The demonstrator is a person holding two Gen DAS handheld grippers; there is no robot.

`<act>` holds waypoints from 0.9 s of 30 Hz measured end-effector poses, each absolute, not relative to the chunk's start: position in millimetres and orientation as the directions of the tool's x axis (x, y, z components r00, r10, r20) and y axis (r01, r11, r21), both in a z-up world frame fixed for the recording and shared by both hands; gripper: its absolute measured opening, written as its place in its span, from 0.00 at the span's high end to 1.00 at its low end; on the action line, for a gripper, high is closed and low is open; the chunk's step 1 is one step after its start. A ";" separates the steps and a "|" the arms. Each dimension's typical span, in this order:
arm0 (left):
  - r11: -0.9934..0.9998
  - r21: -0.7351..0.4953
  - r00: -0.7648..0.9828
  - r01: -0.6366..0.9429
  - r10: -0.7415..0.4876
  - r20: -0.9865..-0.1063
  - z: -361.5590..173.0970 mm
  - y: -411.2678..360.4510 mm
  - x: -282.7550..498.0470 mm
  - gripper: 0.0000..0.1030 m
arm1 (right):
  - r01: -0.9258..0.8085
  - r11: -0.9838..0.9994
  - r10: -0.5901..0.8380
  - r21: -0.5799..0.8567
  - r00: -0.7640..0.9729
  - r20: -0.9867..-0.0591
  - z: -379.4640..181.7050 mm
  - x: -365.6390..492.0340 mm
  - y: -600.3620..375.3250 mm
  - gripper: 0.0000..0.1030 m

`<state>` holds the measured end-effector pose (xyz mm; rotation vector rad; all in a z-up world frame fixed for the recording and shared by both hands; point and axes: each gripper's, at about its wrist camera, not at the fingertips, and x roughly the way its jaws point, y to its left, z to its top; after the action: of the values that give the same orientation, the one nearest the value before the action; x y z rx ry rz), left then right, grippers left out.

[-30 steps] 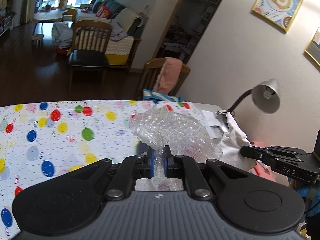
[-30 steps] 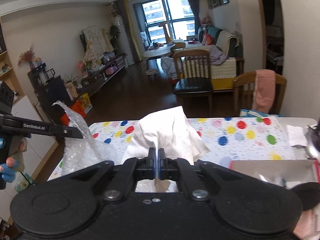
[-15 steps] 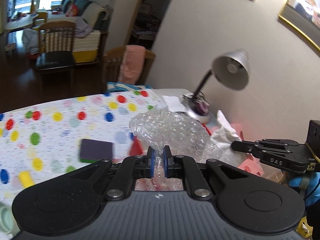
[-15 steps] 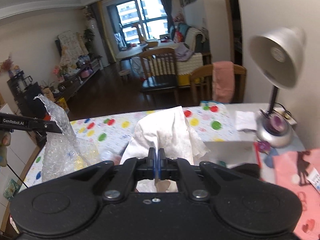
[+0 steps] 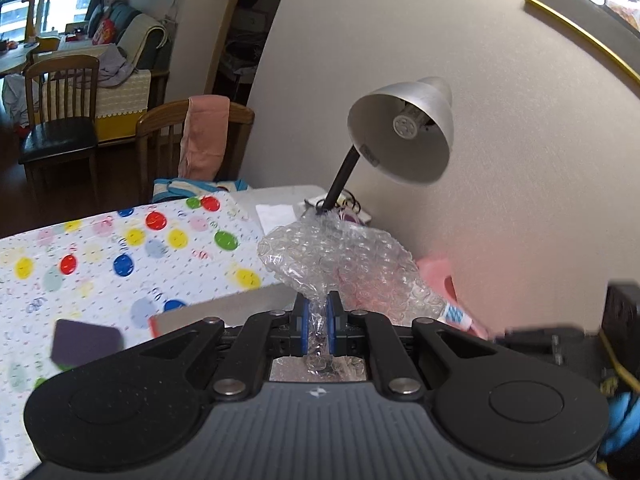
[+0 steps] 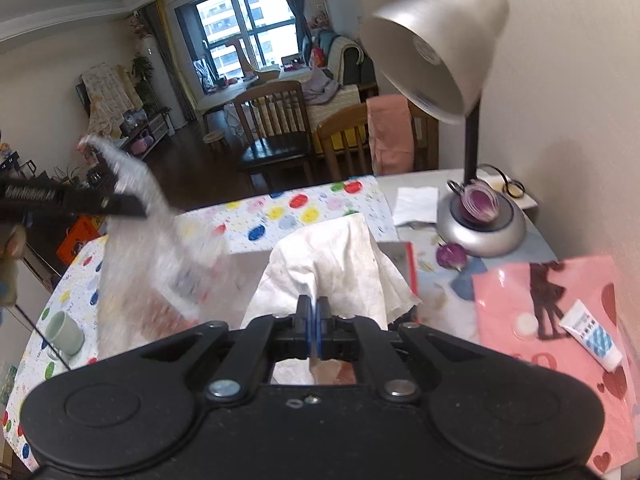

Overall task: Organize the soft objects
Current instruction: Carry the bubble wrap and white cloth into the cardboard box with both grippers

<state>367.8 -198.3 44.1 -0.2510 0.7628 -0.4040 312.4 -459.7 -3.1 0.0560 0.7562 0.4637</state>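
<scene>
Both hauls swung lampward, bubble wrap [image 5: 340,256] and tissue [image 6: 340,264] pinched between jaws.

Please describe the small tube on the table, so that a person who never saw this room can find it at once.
Find the silver desk lamp that stands on the table by the wall. In front of its base lies a pink bag with red hearts. The small tube lies on that bag; it is the only white tube there, with a blue checked band.

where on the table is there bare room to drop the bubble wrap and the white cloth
Freest: the dotted tablecloth between the green mug and the folded napkin. Crowded: the wall end, with the lamp base, purple onion piece and pink bag bearing a tube.
</scene>
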 end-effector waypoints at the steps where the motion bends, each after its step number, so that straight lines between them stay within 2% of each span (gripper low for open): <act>1: 0.890 -0.377 0.661 0.257 -0.446 -0.604 41.9 -201.8 373.7 0.92 | -0.384 0.898 0.424 0.215 0.627 -0.654 -6.4 313.9 -463.3 0.99; 5: 0.888 -0.391 0.718 0.241 -0.435 -0.544 36.0 -209.8 393.4 0.92 | -0.385 0.896 0.427 0.222 0.604 -0.673 -17.1 316.7 -471.5 0.99; 9: 0.900 -0.380 0.755 0.212 -0.398 -0.521 22.3 -210.5 406.5 0.92 | -0.405 0.886 0.436 0.223 0.572 -0.694 -27.3 320.7 -470.9 0.99; 19: 0.936 -0.332 0.727 0.121 -0.311 -0.612 -39.3 -199.3 416.2 0.92 | -0.441 0.875 0.424 0.200 0.497 -0.757 -64.9 330.9 -459.4 0.99; 27: 0.954 -0.276 0.644 0.117 -0.285 -0.710 -79.1 -205.8 409.1 0.92 | -0.449 0.876 0.400 0.177 0.472 -0.786 -84.6 348.0 -450.5 0.99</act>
<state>409.1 -205.8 -79.1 -0.2129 0.8422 -0.2306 348.0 -450.5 -84.6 -0.0567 0.9460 0.5199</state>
